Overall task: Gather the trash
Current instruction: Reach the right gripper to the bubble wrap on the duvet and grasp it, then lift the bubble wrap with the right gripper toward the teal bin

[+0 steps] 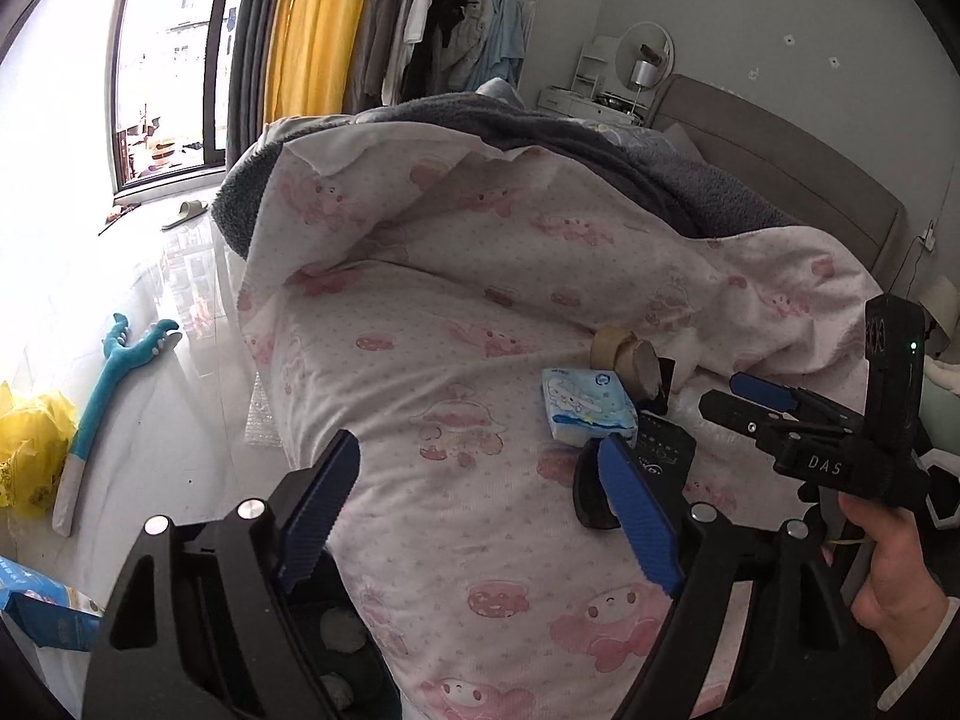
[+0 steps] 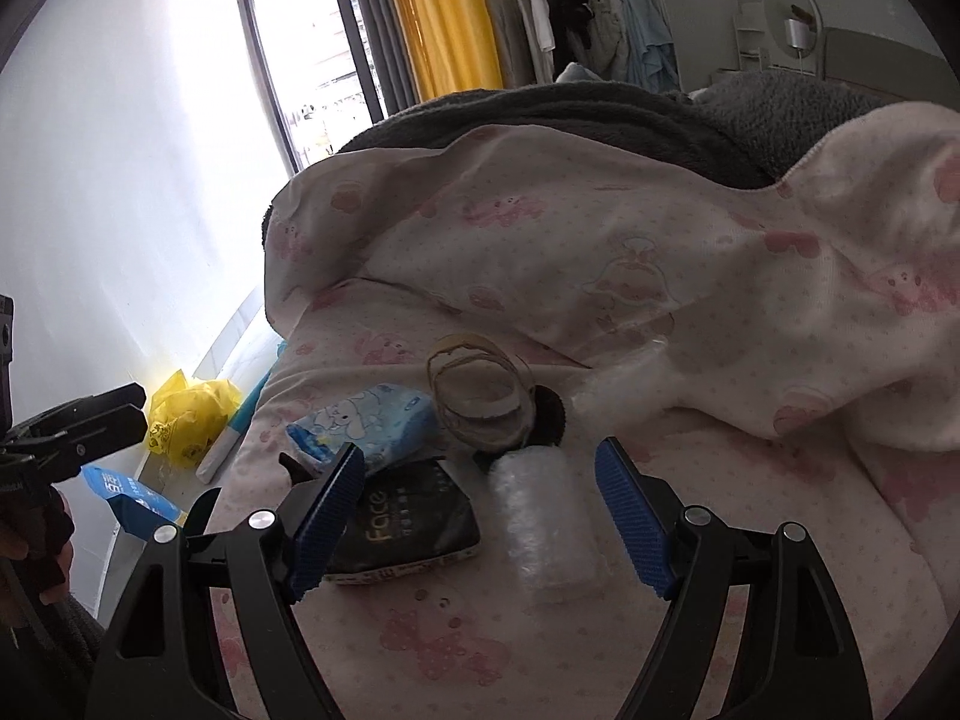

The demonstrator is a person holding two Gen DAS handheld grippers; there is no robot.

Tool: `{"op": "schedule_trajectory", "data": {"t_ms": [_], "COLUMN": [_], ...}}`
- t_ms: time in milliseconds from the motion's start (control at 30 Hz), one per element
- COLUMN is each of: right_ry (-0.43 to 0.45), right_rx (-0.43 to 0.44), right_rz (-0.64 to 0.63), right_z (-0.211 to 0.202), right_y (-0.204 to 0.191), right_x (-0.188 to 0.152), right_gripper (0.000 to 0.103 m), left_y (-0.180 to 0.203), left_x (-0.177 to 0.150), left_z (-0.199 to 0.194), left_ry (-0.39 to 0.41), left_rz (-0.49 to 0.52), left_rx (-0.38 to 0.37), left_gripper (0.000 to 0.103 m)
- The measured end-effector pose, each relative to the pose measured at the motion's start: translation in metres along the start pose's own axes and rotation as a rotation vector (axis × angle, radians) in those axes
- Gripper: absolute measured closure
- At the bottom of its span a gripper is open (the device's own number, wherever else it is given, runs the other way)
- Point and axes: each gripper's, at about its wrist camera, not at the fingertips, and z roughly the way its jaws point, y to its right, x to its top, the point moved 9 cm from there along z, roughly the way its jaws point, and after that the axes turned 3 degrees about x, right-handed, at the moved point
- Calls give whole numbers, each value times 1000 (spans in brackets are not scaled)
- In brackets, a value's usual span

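Both grippers, left [image 1: 480, 516] and right [image 2: 480, 516], stood wide apart, gripping nothing; at twelve o'clock of the right lay a black "Face" tissue pack [image 2: 408, 522] on the pink-printed bedsheet [image 2: 780, 540].

Both cameras ride the hand-held grippers, looking forward and down along blue fingers [image 1: 327, 504] toward the bed [image 1: 420, 372] and the window beyond. The right view sits closer to the clutter; both share the blue tissue pack [image 1: 588, 411] and the tape roll [image 2: 477, 387].
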Motion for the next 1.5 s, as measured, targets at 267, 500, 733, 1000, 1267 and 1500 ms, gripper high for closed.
{"op": "schedule_trajectory", "data": {"t_ms": [267,500,733,1000,1267,1500], "right_ry": [-27,-39,-66,-96,-62,-24], "right_rx": [41,88,99,103,122,118], "right_rz": [35,68,79,82,111,115], "right_z": [8,15,21,24,11,-1], "right_y": [19,23,23,23,28,27], "right_x": [-14,-18,-22,-27,-22,-12], "right_gripper": [32,42,53,66,68,68], "left_y": [20,32,43,52,58,59], "left_x": [-9,-19,-33,-41,-40,-38], "left_z": [19,33,49,59,65,74], "left_ry": [-21,-23,-34,-39,-36,-40], "left_rz": [27,47,78,123,124,105], "left_rx": [-14,-15,-12,-5,-9,-7], "left_gripper": [25,30,34,41,42,56]}}
